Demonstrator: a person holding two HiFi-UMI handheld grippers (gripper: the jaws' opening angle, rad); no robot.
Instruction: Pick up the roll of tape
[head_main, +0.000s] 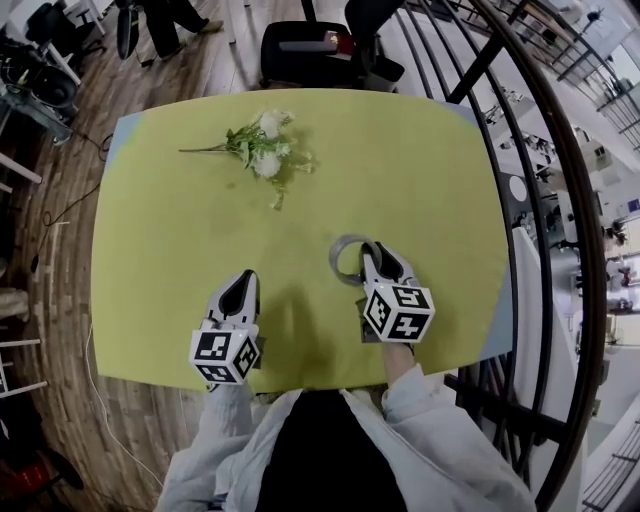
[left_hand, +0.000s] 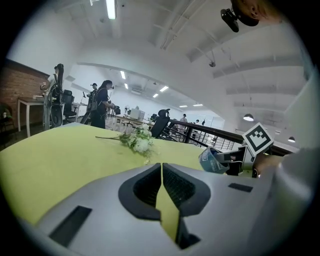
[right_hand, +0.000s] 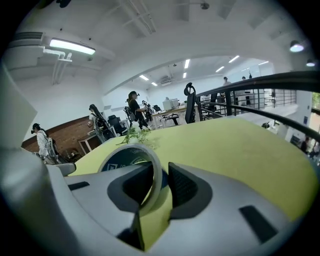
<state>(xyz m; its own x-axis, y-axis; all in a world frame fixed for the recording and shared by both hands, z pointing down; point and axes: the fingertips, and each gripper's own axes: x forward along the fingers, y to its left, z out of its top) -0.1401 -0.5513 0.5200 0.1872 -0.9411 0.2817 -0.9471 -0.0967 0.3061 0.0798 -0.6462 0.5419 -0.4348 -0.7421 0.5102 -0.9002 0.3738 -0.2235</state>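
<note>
Tape is the thing in hand here: the roll of tape (head_main: 346, 259) sits in the right gripper (head_main: 374, 251), over the near right part of the yellow-green table (head_main: 430, 170). In the right gripper view the right gripper (right_hand: 163, 173) has its 2 jaws drawn in to a narrow gap, with the pale wall of the roll of tape (right_hand: 155, 172) pinched between the dark ribbed pads. The rest of the ring stands up and out to the left of the jaws, its dark printed core facing the camera. The left gripper view shows the same roll (left_hand: 212, 161) side-on at the tip of the right gripper, beside its marker cube. The left gripper (head_main: 242, 282) hangs over the near edge of the table, well apart from the roll; in its own view the left gripper (left_hand: 161, 169) has its 2 jaws closed together at the tips with nothing between them, only the table colour showing through the slit lower down. A sprig of white flowers (head_main: 262, 148) with green leaves lies on the far side of the table, well clear of both grippers. A dark office chair (head_main: 320, 50) stands beyond the far edge, and a black railing (head_main: 566, 210) curves along the right.
</note>
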